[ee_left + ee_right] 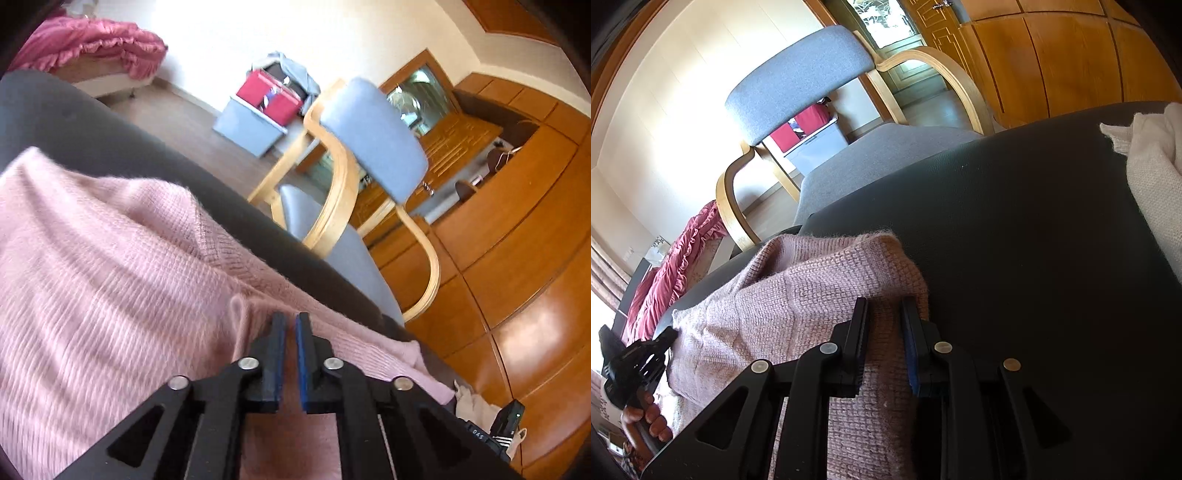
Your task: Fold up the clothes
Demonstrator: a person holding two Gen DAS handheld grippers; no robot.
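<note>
Your left gripper (291,321): jaws nearly closed, narrow gap, nothing between; pink sweater (110,266) lies beneath and ahead of tips. Your right gripper (884,306): jaws part open, straddling sweater's folded edge, knit between them; cannot tell whether pads press on it. Dark desk (1015,221) stretches ahead and right of right jaws. White cloth (1152,177) far right. Chair (798,77) beyond desk.
</note>
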